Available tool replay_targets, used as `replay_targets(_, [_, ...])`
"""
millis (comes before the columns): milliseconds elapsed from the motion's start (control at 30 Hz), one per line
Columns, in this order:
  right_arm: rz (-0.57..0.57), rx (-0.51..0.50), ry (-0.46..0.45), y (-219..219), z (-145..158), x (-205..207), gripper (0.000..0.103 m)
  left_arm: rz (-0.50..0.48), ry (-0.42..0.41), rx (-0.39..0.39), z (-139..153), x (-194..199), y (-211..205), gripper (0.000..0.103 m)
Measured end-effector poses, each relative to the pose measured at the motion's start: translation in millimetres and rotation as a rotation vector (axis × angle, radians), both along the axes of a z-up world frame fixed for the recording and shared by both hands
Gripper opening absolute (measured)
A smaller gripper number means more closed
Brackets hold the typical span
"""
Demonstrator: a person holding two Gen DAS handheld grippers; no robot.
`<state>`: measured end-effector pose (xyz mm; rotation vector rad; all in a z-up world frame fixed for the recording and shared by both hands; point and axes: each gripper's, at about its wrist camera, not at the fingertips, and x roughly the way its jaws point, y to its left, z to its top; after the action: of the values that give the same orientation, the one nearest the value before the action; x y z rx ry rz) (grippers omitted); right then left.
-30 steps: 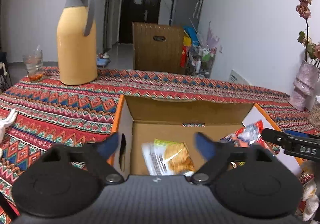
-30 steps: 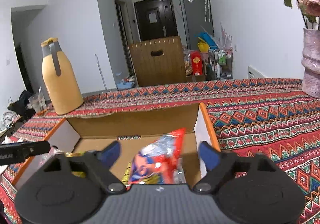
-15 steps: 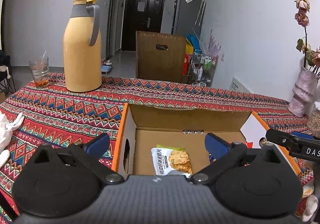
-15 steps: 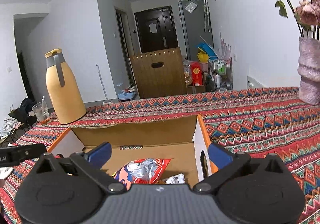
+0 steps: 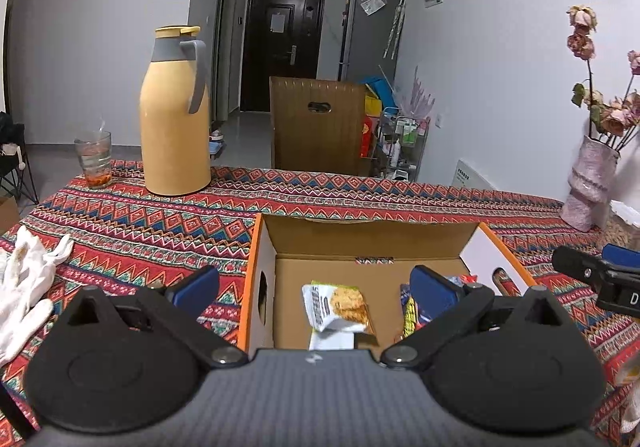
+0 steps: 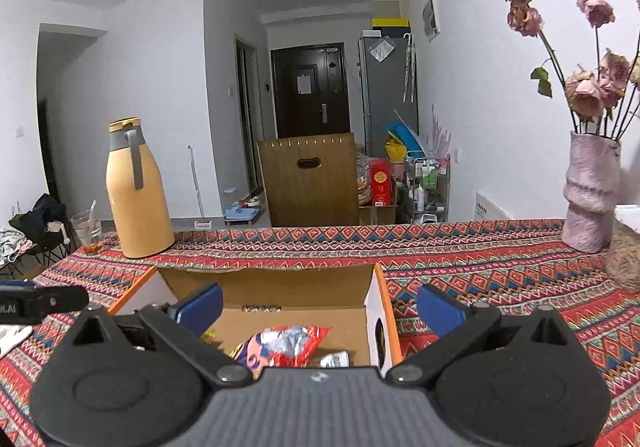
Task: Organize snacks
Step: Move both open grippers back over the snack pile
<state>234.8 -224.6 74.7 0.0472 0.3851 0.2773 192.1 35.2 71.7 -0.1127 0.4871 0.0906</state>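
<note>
An open cardboard box (image 5: 256, 267) with orange edges sits on the patterned tablecloth. A white cracker packet (image 5: 340, 307) lies on its floor. Beside it lies a red and blue snack bag (image 5: 408, 311), partly hidden by my finger. My left gripper (image 5: 314, 287) hovers open above the near side of the box, with nothing between its fingers. In the right wrist view, my right gripper (image 6: 320, 307) stands open over the box (image 6: 376, 311), its right finger outside the wall. The red bag (image 6: 288, 343) lies loose below. Each gripper's tip shows at the edge of the other view.
A yellow thermos jug (image 5: 176, 115) and a glass (image 5: 94, 159) stand at the table's far left. White gloves (image 5: 24, 279) lie at the left edge. A pink vase (image 6: 590, 199) with dried roses stands far right. A wooden chair back (image 5: 316, 123) rises behind the table.
Both grippers spread wider and let go of their packets. The cracker packet and the red bag now lie in the box. Both grippers drew back and up.
</note>
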Motion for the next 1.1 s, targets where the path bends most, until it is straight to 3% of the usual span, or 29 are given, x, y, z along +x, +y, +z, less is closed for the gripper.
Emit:
replay_targets(433, [0.015, -0.014, 0.035, 0, -19, -76, 0.103, -0.037, 0.042, 0.010, -14, -66, -3, 0.103])
replay_targets(1100, [0.054, -0.043, 0.209, 6, -89, -151, 0.103, -0.051, 0.150, -0.041, -68, -128, 13, 0.103])
